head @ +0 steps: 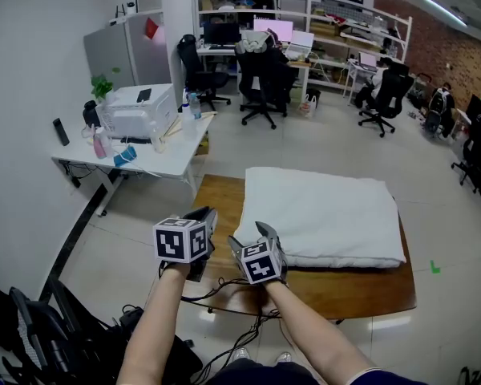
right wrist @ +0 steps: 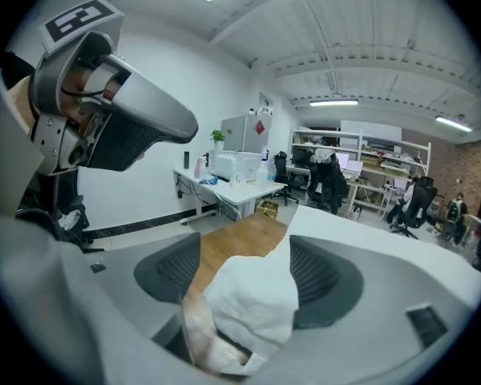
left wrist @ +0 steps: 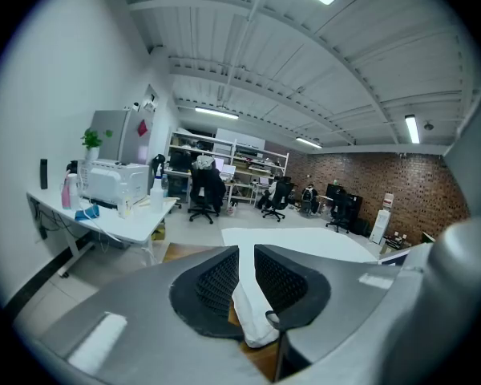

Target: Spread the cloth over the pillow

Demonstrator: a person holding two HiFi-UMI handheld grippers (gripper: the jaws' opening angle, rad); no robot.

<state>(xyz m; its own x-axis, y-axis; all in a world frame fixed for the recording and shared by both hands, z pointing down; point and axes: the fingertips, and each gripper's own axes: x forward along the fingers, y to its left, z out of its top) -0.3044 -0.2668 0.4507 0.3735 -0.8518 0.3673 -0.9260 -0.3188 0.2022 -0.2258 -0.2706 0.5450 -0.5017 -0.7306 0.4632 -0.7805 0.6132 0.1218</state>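
Note:
A white cloth (head: 321,215) lies spread over the pillow on a low wooden table (head: 216,195). Both grippers hover at its near left corner. My left gripper (head: 206,215) stands just left of that corner; in the left gripper view its jaws (left wrist: 246,255) are a narrow gap apart, and the cloth's edge (left wrist: 252,319) shows through that gap, beyond them. My right gripper (head: 260,229) is over the corner. In the right gripper view its jaws (right wrist: 244,251) stand wide with a bunched fold of white cloth (right wrist: 252,303) lying loose between them, beige fabric (right wrist: 196,335) underneath.
A white desk (head: 144,159) with a printer (head: 140,111) and bottles stands to the left of the table. Black office chairs (head: 260,79) and shelves fill the back of the room. Cables (head: 224,291) trail on the floor by my feet, and a black chair (head: 32,327) stands at lower left.

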